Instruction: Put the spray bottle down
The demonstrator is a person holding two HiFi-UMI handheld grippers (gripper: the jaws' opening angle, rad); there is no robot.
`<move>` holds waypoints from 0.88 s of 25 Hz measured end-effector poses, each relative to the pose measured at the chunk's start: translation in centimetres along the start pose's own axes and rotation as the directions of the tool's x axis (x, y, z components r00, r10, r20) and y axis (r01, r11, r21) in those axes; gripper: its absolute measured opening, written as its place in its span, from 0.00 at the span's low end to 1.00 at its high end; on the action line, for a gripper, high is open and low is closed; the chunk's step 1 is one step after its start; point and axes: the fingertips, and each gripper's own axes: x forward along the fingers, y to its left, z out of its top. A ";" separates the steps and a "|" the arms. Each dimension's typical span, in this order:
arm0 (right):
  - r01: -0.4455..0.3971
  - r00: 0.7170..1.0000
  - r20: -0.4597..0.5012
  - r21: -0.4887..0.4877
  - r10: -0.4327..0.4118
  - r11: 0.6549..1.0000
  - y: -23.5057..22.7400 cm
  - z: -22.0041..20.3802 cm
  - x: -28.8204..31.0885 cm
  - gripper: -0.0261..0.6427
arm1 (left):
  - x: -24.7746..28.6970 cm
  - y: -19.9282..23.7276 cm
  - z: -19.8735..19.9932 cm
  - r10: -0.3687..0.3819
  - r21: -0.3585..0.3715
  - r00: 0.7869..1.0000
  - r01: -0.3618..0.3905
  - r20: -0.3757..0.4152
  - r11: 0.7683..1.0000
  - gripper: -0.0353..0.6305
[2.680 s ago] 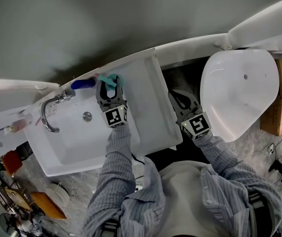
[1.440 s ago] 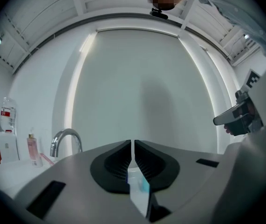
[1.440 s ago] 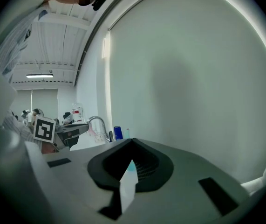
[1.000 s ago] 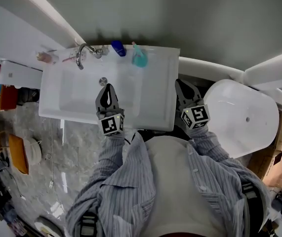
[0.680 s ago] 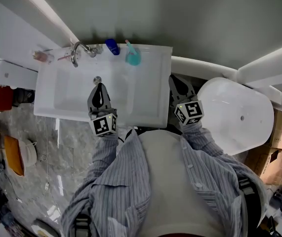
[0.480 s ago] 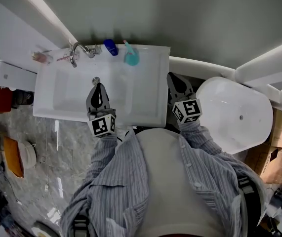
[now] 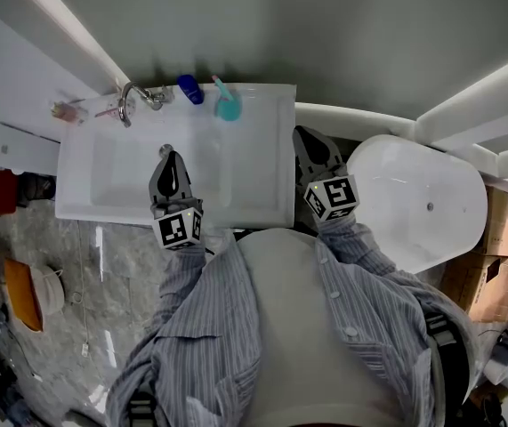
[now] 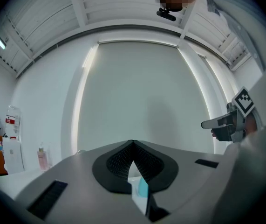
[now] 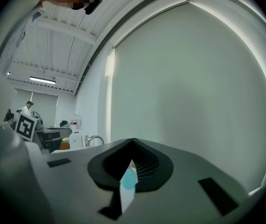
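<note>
The teal spray bottle [image 7: 227, 106] stands upright on the back rim of the white sink [image 7: 262, 194], by the wall. My left gripper [image 7: 170, 157] hovers over the basin, well short of the bottle, shut with nothing in it. In the left gripper view a sliver of the teal bottle [image 8: 142, 189] shows through the slit below the closed jaws. My right gripper [image 7: 307, 137] hangs at the sink's right edge, also shut and empty. A sliver of the teal bottle [image 9: 129, 180] shows there too, past its meeting jaws.
A chrome faucet [image 7: 130, 98], a blue bottle [image 7: 189, 88] and a pink bottle [image 7: 65, 111] line the sink's back rim. A white toilet [image 7: 423, 203] stands to the right, cardboard boxes [image 7: 494, 269] beyond it. Grey marble floor lies left of the person's sleeves.
Earlier the left gripper was at the spray bottle on the rim; now the bottle stands alone and the gripper has drawn back. Both grippers have risen slightly in the last second.
</note>
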 end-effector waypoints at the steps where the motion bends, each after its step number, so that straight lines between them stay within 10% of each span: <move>1: -0.001 1.000 0.001 -0.001 0.001 1.000 0.0 0.1 0.1 0.06 | 0.1 0.0 0.1 -0.004 0.000 1.000 0.004 0.002 1.000 0.06; 22: 0.038 0.999 -0.012 -0.007 -0.038 0.999 -1.2 -0.1 0.0 0.06 | 1.7 -1.2 0.3 -0.059 -0.014 0.998 0.059 0.009 0.998 0.06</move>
